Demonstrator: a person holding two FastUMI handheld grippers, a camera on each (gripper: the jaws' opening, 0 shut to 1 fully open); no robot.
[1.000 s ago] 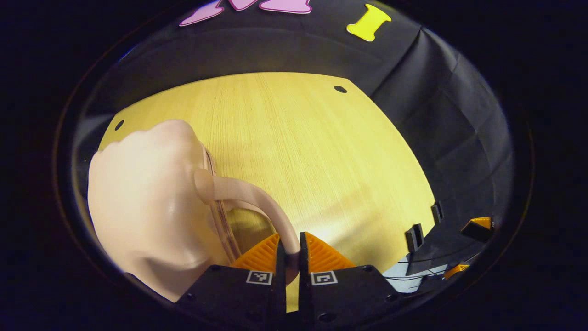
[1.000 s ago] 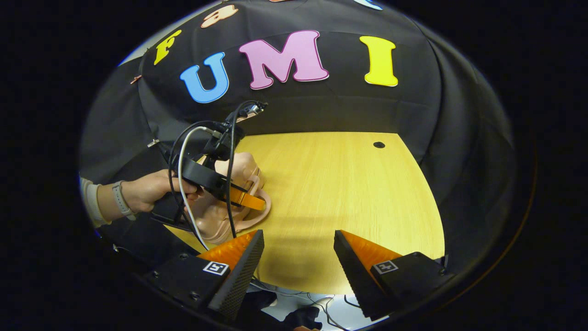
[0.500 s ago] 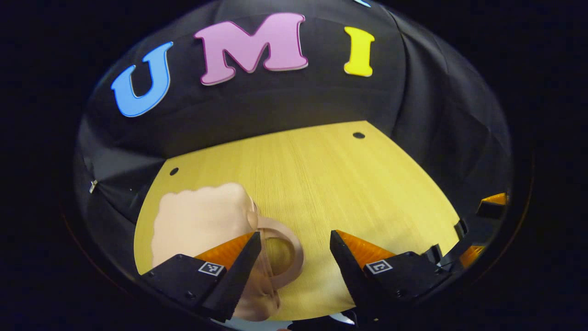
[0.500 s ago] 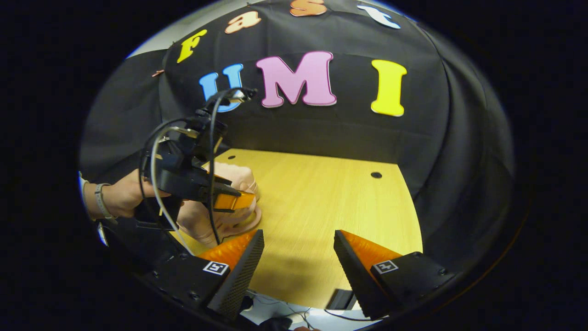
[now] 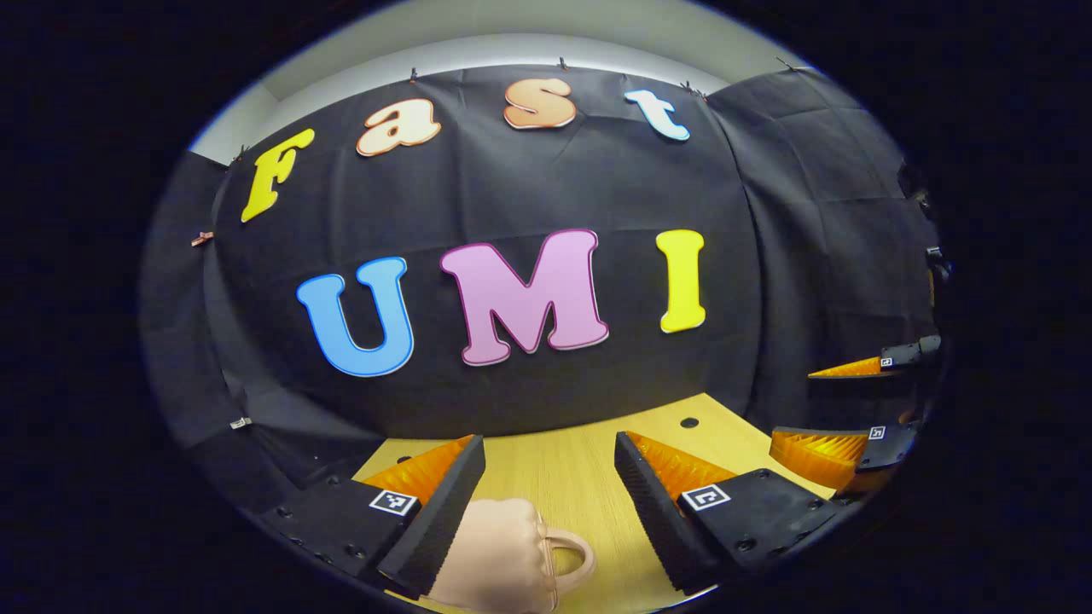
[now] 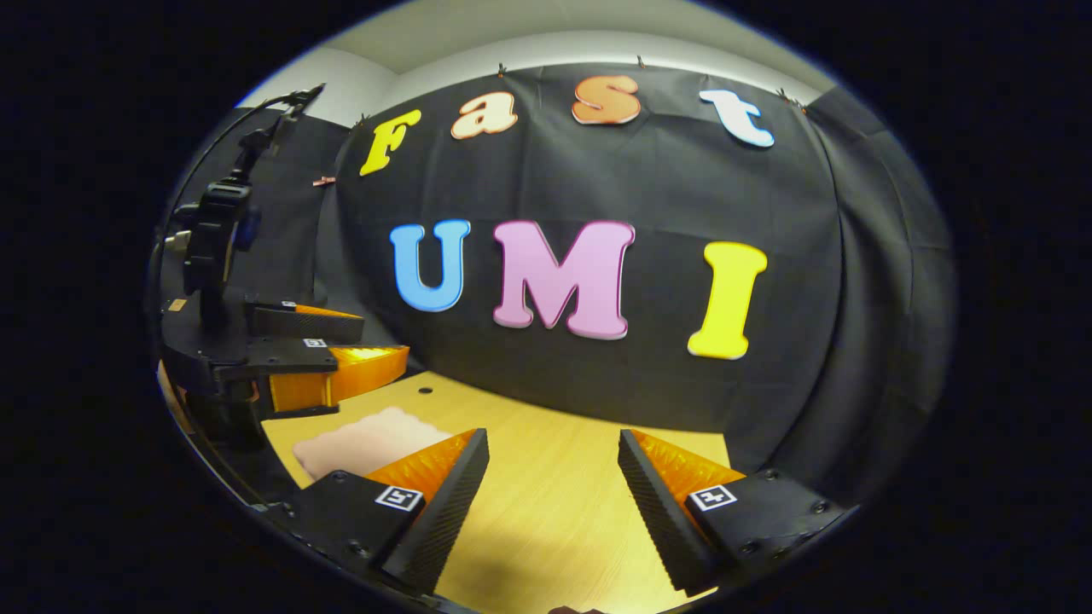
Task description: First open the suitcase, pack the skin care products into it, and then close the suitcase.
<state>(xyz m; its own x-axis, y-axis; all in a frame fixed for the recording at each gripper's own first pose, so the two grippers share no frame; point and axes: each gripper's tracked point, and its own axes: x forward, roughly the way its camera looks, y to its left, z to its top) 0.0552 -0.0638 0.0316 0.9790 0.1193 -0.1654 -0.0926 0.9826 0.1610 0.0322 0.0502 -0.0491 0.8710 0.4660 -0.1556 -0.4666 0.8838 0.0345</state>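
Suitcase (image 5: pixel 503 558), a small pale pink case with a loop handle on its right side, lies closed on the wooden table (image 5: pixel 580 477), low between the spread fingers of the left gripper (image 5: pixel 546 495) and close to its left finger, untouched by either. In the right gripper view the case (image 6: pixel 363 443) sits left of the right gripper (image 6: pixel 550 490), whose fingers are also spread with nothing between them, and beneath the raised left gripper (image 6: pixel 341 350).
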